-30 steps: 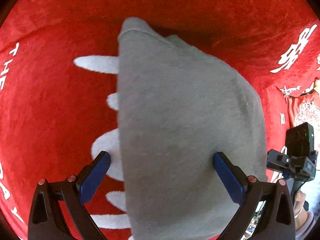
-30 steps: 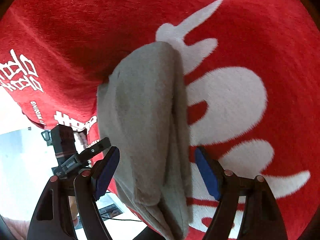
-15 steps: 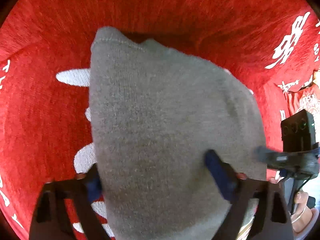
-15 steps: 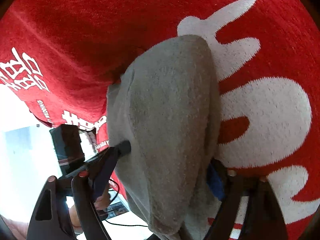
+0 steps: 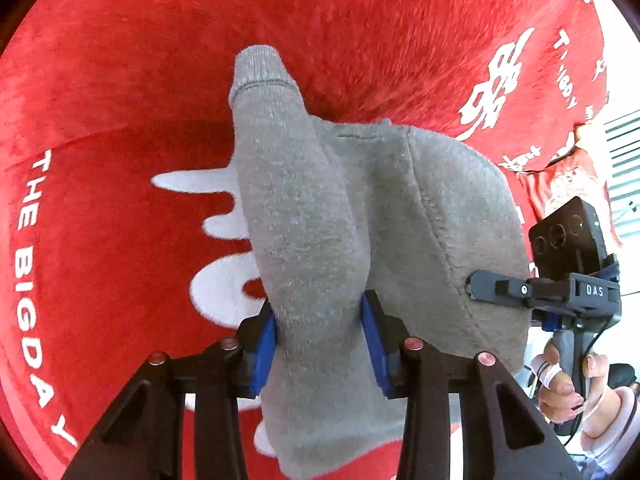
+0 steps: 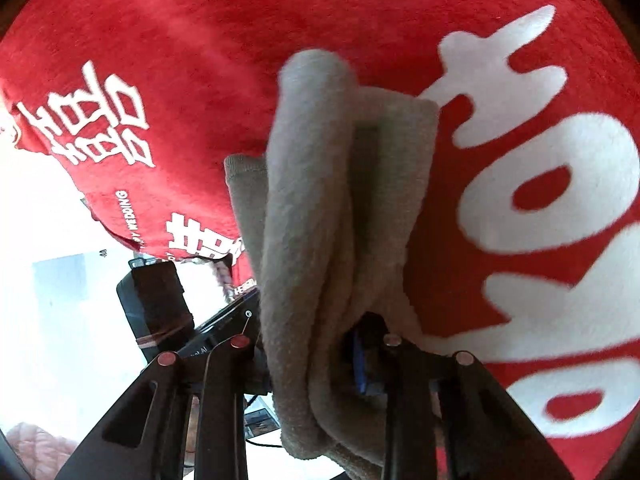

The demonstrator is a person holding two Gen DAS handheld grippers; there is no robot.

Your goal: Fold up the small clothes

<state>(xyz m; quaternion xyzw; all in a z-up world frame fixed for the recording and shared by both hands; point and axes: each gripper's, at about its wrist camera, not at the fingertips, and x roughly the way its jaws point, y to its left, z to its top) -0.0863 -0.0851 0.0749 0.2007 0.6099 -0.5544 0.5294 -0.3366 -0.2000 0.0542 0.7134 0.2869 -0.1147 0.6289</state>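
Looking along the left gripper (image 5: 320,344), we see its blue pads (image 5: 264,348) drawn in tight on a bunched fold of the grey garment (image 5: 304,232), pinching the knit between them. To the left of the fabric, the red cloth (image 5: 112,240) spreads underneath, printed with white lettering along its curved edge and a large white design partly hidden behind the grey. The garment rises above the pads to a ribbed cuff (image 5: 260,68) at the top, and a broader panel of the same grey fleece hangs off to the right. At that panel's right edge we find the right gripper (image 5: 496,290), its dark tip touching the fabric, with the person's right hand (image 5: 560,384) wrapped around its handle below.

In the right wrist view, the left gripper's black body (image 6: 156,304) sits at the lower left, close against the grey folds. The garment (image 6: 312,208) hangs in several thick vertical pleats down the middle, over the red cloth (image 6: 200,40). Only one blue pad (image 6: 360,360) of the right gripper (image 6: 316,356) shows, half buried in the fleece; the other is covered, so we judge it pressed onto the garment, probably gripping it. Big white shapes fill the cloth on the right.
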